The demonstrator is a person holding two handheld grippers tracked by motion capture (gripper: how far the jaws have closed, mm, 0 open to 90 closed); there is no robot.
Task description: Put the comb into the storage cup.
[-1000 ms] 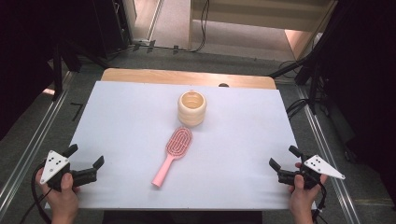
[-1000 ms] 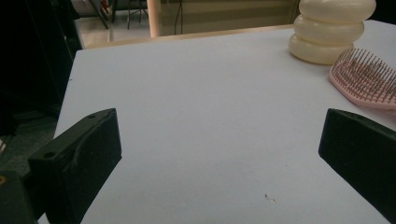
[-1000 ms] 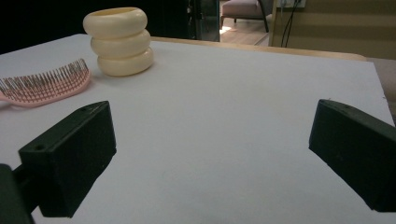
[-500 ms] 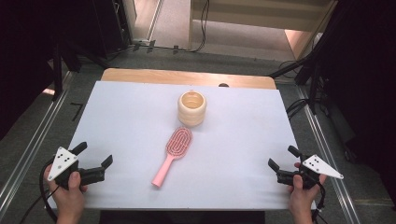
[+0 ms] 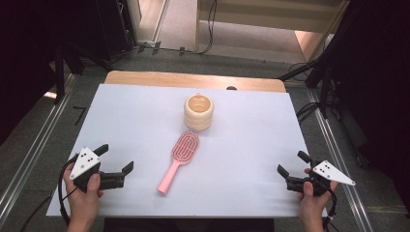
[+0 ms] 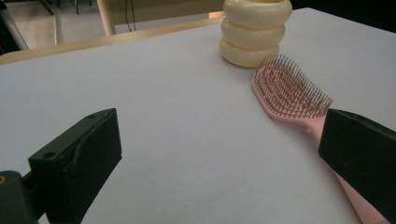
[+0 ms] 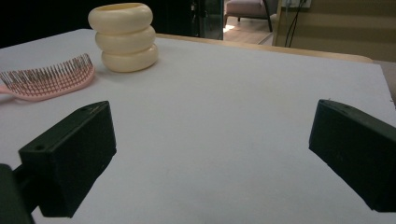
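Near edge of the white table (image 5: pixel 145 116), left corner: left gripper (image 5: pixel 116 163) in a hand (image 5: pixel 83 200), jaws spread wide, holding nothing, aimed toward the middle. Near right corner: right gripper (image 5: pixel 294 165) in the other hand (image 5: pixel 312 203), jaws likewise wide apart and empty. Forearms cut off by the bottom of the high view.

Just right of the left gripper, near the middle of the table: pink hairbrush (image 5: pixel 179 159), bristles up, oval slotted head pointing to the far edge, thin handle slanting toward the near edge. In the left gripper view, handle end of the hairbrush (image 6: pixel 289 91) hidden behind the right-hand jaw. In the right gripper view, hairbrush (image 7: pixel 46 79) cut off by the left border.

Farther on, just beyond the brush head, apart from it: cream cup (image 5: pixel 198 112) shaped like three stacked rings, open top, inside hard to make out. Bare wood strip (image 5: pixel 193 80) along the far edge.
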